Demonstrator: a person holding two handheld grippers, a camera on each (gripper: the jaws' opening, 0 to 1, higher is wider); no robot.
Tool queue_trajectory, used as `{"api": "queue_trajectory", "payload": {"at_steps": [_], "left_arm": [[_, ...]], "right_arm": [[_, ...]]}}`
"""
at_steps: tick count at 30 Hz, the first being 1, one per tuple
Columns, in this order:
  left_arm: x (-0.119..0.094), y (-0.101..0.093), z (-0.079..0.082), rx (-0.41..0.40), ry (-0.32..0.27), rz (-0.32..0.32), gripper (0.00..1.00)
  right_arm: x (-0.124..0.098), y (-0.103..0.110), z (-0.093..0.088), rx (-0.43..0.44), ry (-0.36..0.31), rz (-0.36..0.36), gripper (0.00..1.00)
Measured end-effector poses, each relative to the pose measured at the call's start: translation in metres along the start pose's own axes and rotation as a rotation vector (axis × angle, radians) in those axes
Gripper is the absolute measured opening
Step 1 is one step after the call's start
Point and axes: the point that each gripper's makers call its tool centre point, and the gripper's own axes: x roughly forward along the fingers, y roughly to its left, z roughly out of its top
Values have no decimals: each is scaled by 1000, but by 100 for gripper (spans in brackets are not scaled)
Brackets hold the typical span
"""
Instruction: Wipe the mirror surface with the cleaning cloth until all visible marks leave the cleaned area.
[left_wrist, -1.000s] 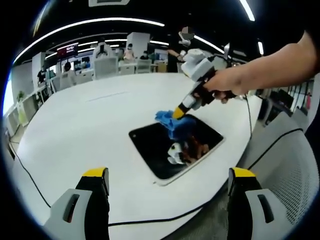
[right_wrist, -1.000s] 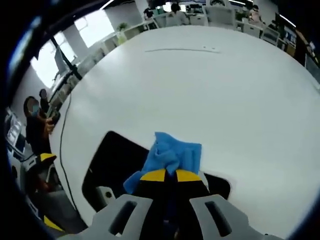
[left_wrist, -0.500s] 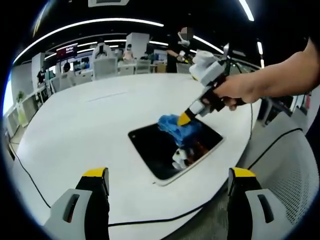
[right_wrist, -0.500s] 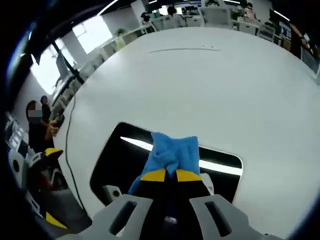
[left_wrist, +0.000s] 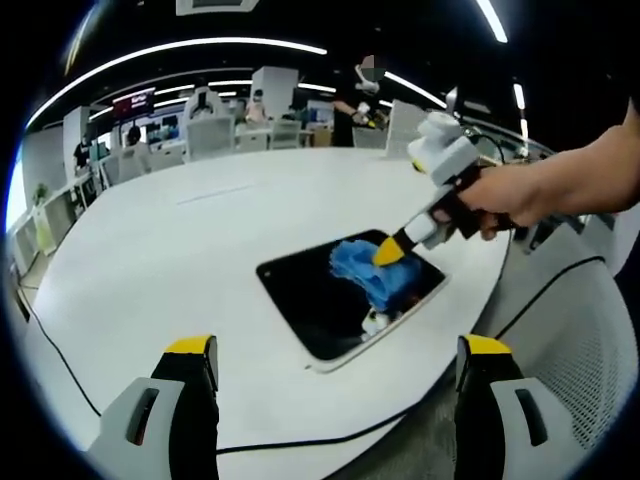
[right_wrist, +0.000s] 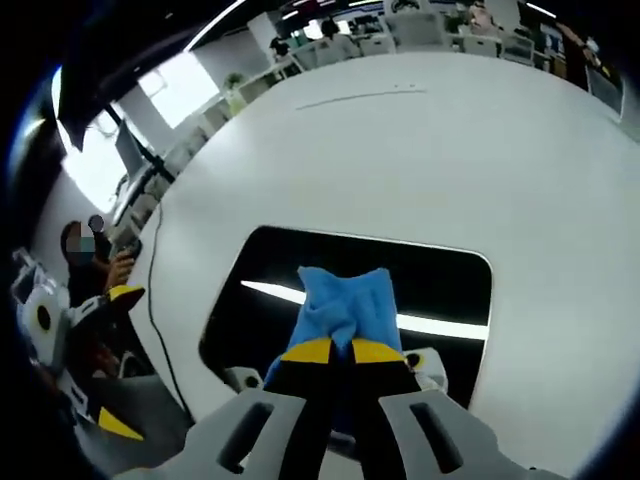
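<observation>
In the left gripper view, the mirror (left_wrist: 350, 300) lies flat right of centre on a large white table (left_wrist: 170, 250), its dark glass framed by a pale rounded border. The right gripper (left_wrist: 388, 252) comes in from the upper right, held by a person's hand (left_wrist: 505, 195), its yellow-tipped jaws clamped on a blue cleaning cloth (left_wrist: 362, 268) that is pressed onto the upper right part of the glass. The left gripper (left_wrist: 335, 350) rises from the bottom of the frame with its two yellow-capped jaws spread wide apart and nothing between them, hanging above the near table edge, well apart from the mirror. A thin black cable (left_wrist: 330, 432) runs along the lower table edge. In the right gripper view, the right gripper (right_wrist: 332, 350) pinches the cleaning cloth (right_wrist: 345, 308) at lower centre, the cloth resting on the middle of the mirror (right_wrist: 440, 285), whose glass reflects a bright ceiling light strip. The white table (right_wrist: 400, 160) fills the upper half. At far left a person (right_wrist: 85, 275) sits beside the table. No readable writing or brand mark shows on any item.
</observation>
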Motion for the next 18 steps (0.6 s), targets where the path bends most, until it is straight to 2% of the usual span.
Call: {"api": "queue_trajectory", "payload": {"at_steps": [18], "left_arm": [[0, -1, -2, -12, 7, -11, 100]], "right_arm": [[-14, 13, -29, -2, 11, 30, 0]]}}
